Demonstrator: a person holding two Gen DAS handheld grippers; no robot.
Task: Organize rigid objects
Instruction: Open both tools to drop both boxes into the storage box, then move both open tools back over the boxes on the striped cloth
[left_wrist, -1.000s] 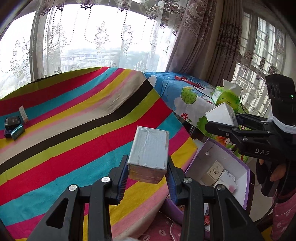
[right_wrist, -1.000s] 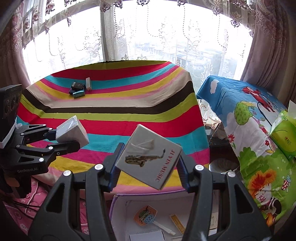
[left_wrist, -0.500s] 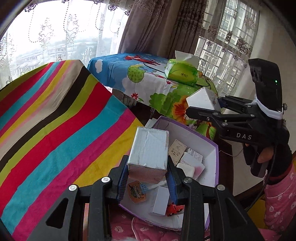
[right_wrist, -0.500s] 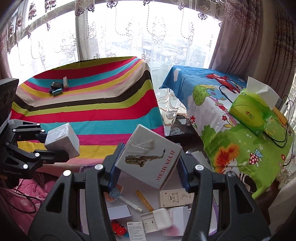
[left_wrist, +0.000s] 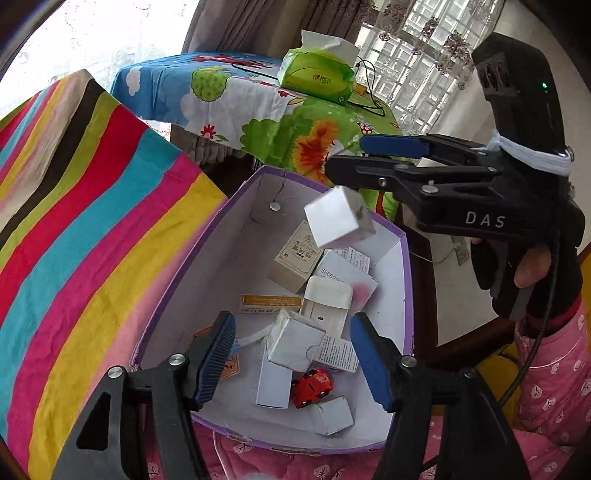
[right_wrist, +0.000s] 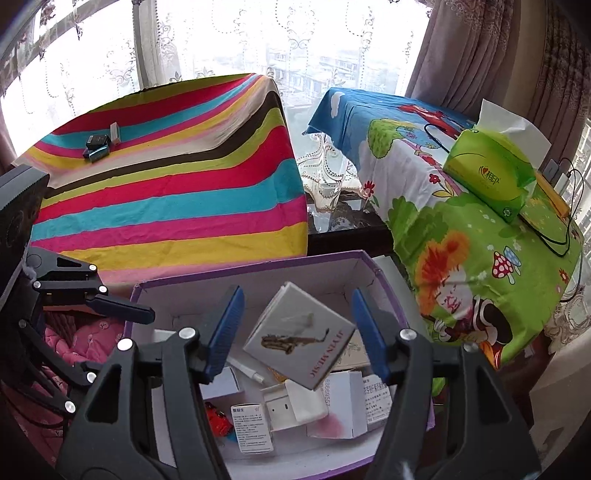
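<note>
a: where's the saxophone box (right_wrist: 301, 341) right now?

b: in mid-air, tilted, between the right gripper's (right_wrist: 295, 330) blue pads (right_wrist: 225, 328) but touching neither. the jaws are opening, and a moment ago they were clamped on it. it hangs just above the purple box (right_wrist: 240, 275).

a: and the left side?

b: same story. the left gripper (left_wrist: 291, 360) was holding a plain white box (left_wrist: 295, 345) half a second ago; now its jaws are opening and stand apart with nothing pressed between them. that white box lies tilted down in the purple box, on the clutter of other small cartons, just beside a red toy car (left_wrist: 312, 387).

a: so both let go at once?

b: it looks that way. from the left view the saxophone box shows its plain side, tumbling below the right gripper's fingers. both hands have swung off the striped cloth (left_wrist: 85, 206) and over the box since a second ago.

a: what does that mean for the tidying?

b: two more pieces are in or nearly in. i'd judge the drop step all but done. a few small dark items (right_wrist: 98, 146) lie far back on the striped cloth, so those probably come next.

a: anything else around?

b: a green tissue pack (right_wrist: 491, 177) on the cartoon tablecloth (right_wrist: 424, 236), well apart from the box.
</note>
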